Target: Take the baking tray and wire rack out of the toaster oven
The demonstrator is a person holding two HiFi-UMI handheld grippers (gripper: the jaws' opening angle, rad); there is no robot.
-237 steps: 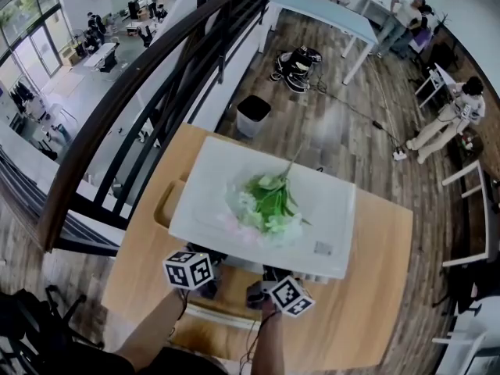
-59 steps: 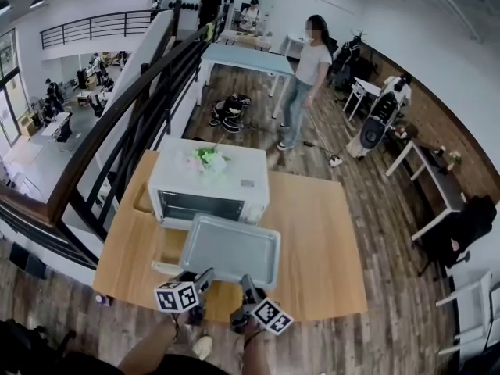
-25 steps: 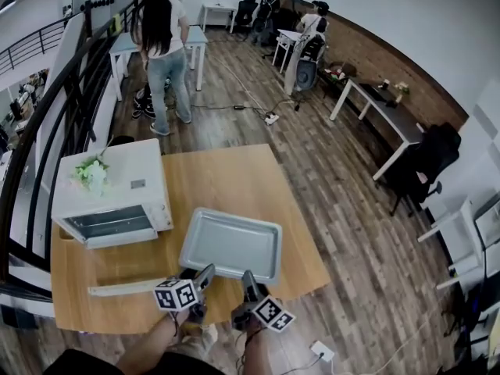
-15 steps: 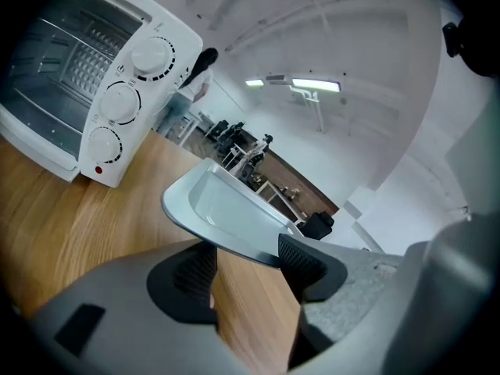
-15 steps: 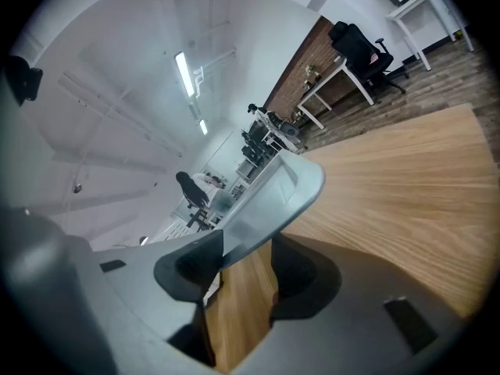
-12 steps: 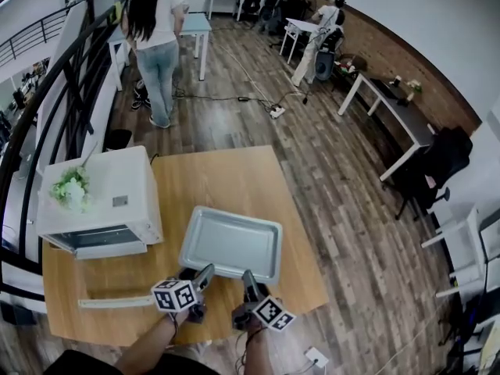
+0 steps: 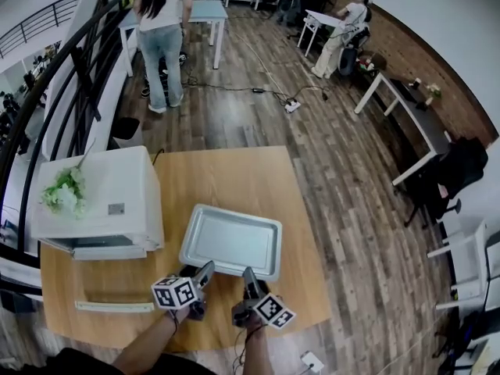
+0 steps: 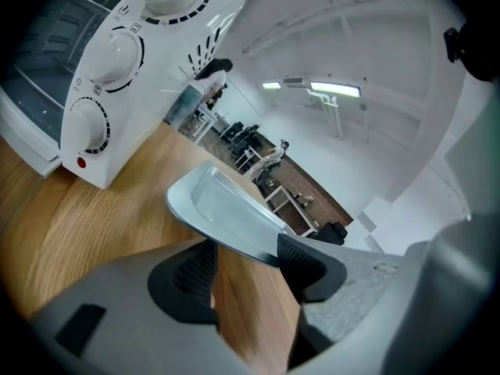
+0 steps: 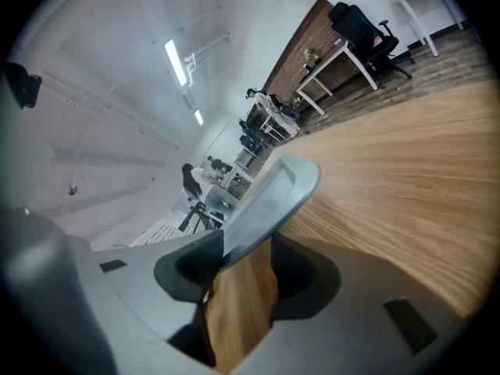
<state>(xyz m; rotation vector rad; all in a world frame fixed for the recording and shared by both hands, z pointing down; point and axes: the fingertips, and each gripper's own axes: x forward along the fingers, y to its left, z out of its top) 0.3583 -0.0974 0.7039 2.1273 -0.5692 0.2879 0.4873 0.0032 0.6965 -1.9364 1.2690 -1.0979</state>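
— Fingers (image 8: 308,258) on the left gripper (image 7: 201,273): how do they stand?
— Clamped on the near rim of the baking tray (image 7: 230,241). The right gripper (image 7: 248,280) pinches the same rim just beside it.
— Where is the tray?
— Out of the toaster oven (image 7: 98,198), held over the table (image 7: 226,174) by its front edge, toward the right corner. I cannot tell whether it touches the wood.
— And the oven?
— At the table's left edge, door (image 7: 116,306) dropped open, a bunch of flowers (image 7: 64,192) on its roof.
— The room?
— Plank floor (image 7: 328,155) all round, with a dark railing (image 7: 70,76) behind the table's left edge. A standing person (image 7: 162,22) is by a pale side table (image 7: 205,10) beyond the far edge. A seated person (image 7: 344,37) is farther back, near a brick wall (image 7: 406,53) and a long desk (image 7: 402,119).
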